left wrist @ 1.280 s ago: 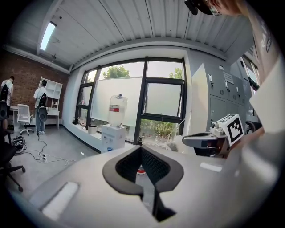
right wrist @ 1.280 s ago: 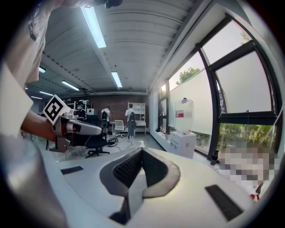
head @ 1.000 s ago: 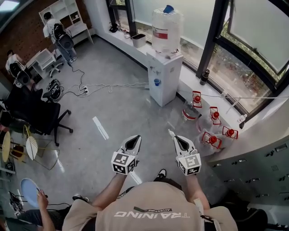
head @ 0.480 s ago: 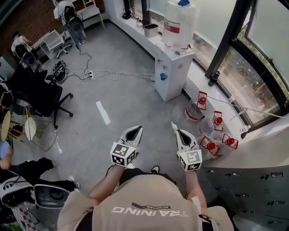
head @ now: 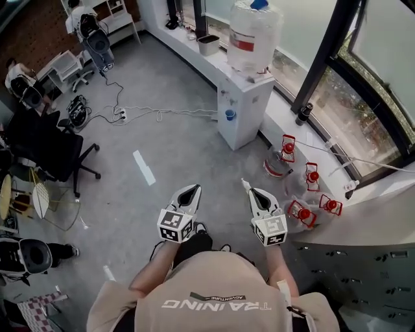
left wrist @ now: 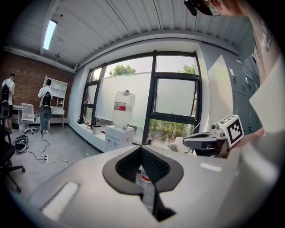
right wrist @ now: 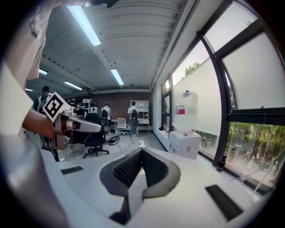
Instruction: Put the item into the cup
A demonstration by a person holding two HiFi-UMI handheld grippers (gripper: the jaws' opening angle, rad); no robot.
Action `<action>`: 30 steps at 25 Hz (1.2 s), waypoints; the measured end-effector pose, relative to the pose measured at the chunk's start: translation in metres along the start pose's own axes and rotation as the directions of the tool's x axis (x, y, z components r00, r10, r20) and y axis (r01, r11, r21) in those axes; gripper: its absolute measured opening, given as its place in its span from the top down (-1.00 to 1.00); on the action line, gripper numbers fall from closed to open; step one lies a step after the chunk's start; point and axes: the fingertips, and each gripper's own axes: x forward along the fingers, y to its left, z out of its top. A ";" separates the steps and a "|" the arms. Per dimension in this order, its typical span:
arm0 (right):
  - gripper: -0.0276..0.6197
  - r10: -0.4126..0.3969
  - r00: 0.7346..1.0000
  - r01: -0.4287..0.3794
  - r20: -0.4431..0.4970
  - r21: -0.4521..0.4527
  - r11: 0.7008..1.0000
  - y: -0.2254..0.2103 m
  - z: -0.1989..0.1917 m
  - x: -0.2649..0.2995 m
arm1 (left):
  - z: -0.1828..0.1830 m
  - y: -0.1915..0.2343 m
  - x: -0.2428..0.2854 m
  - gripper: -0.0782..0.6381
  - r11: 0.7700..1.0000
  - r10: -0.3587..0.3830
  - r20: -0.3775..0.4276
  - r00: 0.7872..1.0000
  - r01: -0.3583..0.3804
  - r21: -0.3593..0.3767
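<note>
I'm looking into an open-plan office or lab workspace, with a black swivel chair [head: 52,149] on a grey concrete floor [head: 168,139] and a white desk [head: 61,65] and shelf unit [head: 107,13] against a brick wall [head: 29,39]. A water dispenser [head: 240,113] stands by tall windows [head: 369,71]. There are grey lockers [head: 353,259] to the right and strip lights [right wrist: 83,23] overhead.

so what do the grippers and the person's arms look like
Both the left gripper and the right gripper have pale grey bodies with a black ribbed lining inside the jaws, which curve into a teardrop outline. Each carries a white cube with black square markers. No cables show. The person wears a tan short-sleeved shirt with white lettering.
</note>
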 end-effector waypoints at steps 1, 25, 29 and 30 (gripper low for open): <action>0.88 -0.007 1.000 0.007 0.002 0.000 1.000 -0.001 0.004 0.006 | 0.004 0.007 0.004 0.76 1.000 -0.004 0.005 1.000 0.004 0.002; 0.88 -0.145 0.989 0.145 -0.008 0.002 0.989 -0.025 0.046 0.137 | 0.041 0.139 0.080 0.76 0.994 -0.113 0.008 0.994 0.113 0.007; 0.88 -0.126 0.992 0.125 -0.029 -0.016 0.992 -0.043 0.040 0.161 | 0.036 0.148 0.105 0.76 0.994 -0.106 -0.015 0.994 0.105 -0.010; 0.88 -0.121 0.992 0.120 -0.035 -0.026 0.992 -0.048 0.038 0.168 | 0.035 0.149 0.113 0.76 0.995 -0.104 -0.022 0.994 0.103 -0.011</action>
